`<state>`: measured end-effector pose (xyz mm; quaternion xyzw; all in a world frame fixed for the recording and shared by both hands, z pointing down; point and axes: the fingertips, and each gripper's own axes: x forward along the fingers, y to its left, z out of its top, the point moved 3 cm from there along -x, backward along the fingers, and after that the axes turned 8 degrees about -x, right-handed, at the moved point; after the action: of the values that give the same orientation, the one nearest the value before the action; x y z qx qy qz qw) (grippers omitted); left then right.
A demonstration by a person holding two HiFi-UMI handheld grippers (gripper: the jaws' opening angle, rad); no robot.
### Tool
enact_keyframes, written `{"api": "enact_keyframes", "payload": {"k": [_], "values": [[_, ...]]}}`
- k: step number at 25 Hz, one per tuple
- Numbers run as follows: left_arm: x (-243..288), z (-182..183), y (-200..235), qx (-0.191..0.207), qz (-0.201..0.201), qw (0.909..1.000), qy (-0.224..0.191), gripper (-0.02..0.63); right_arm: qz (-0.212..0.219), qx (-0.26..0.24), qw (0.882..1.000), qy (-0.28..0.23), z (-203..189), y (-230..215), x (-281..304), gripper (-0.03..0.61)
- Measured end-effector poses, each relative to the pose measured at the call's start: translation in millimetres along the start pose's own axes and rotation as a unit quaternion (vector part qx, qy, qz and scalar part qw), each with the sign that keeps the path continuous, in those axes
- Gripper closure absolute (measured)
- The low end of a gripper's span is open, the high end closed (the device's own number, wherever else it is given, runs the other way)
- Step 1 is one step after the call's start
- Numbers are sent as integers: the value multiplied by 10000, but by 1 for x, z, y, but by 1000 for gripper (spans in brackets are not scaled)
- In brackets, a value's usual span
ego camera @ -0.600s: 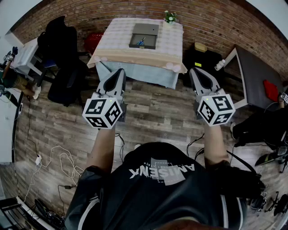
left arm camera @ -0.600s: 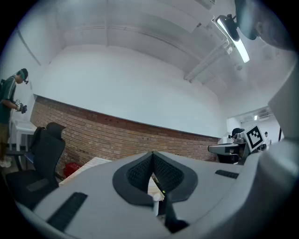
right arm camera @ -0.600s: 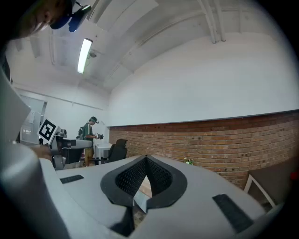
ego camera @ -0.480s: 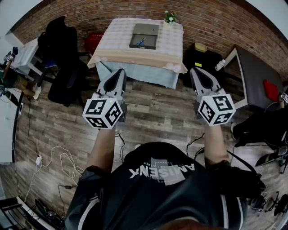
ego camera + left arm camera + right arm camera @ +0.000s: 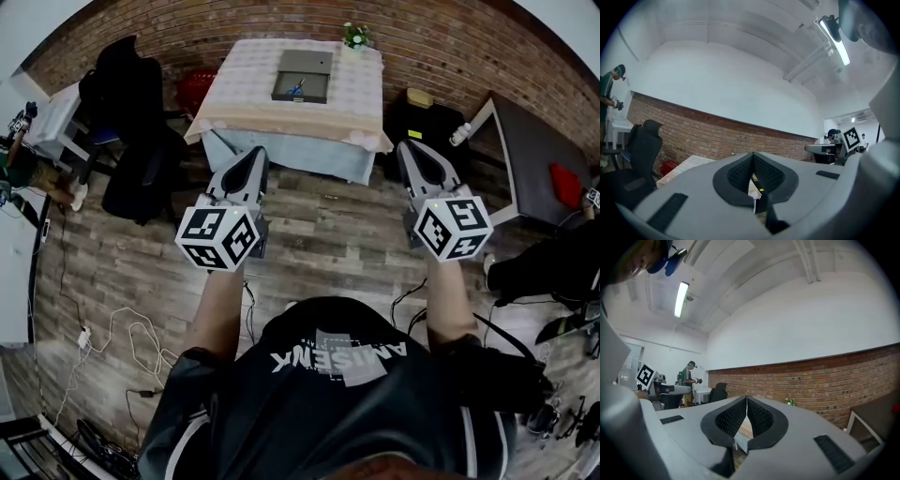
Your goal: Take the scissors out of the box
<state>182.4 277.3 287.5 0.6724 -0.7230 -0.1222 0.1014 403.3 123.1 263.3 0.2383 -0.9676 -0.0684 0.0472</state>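
Observation:
A grey open box (image 5: 302,75) lies on a table with a checked cloth (image 5: 246,92) against the brick wall, far ahead of me. Blue-handled scissors (image 5: 296,89) show inside the box. My left gripper (image 5: 256,154) is held level over the wooden floor, short of the table's near edge, its jaws pressed together with nothing between them. My right gripper (image 5: 409,148) is level at the same distance on the right, also shut and empty. In the left gripper view the left gripper (image 5: 753,156) points toward the wall; in the right gripper view the right gripper (image 5: 746,400) does the same.
A black office chair (image 5: 127,112) stands left of the table, and a red object (image 5: 192,86) beside it. A small plant (image 5: 354,36) sits at the table's back right corner. A dark cabinet (image 5: 424,117) and a tilted grey desk (image 5: 534,159) are on the right. Cables (image 5: 112,337) lie on the floor.
The view has shifted slightly; both grippers sit a touch further right and lower in the head view. Both stay shut and empty.

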Motion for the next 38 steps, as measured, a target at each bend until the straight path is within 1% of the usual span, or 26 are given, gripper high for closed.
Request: {"api": "enact_keyframes", "payload": {"k": [10, 16, 20, 24, 28, 33, 38], "values": [[-2, -2, 22, -121, -141, 9998, 87, 601, 12, -60, 9999, 92, -1, 21, 16, 537], [-19, 5, 47, -121, -198, 9997, 33, 601, -41, -101, 9999, 111, 4, 50, 26, 537], [-26, 6, 67, -159, -266, 9995, 77, 601, -80, -125, 9997, 168, 3, 72, 36, 537], [-25, 5, 81, -81, -258, 9996, 93, 601, -61, -110, 9997, 202, -2, 83, 47, 537], [-19, 2, 89, -74, -210, 9997, 102, 601, -24, -129, 9997, 214, -5, 79, 58, 537], [6, 5, 104, -132, -3, 9999, 98, 601, 86, -131, 9997, 183, -6, 61, 88, 537], [38, 14, 114, 1, 145, 9999, 56, 601, 269, -131, 9995, 65, -1, 35, 126, 537]]}}
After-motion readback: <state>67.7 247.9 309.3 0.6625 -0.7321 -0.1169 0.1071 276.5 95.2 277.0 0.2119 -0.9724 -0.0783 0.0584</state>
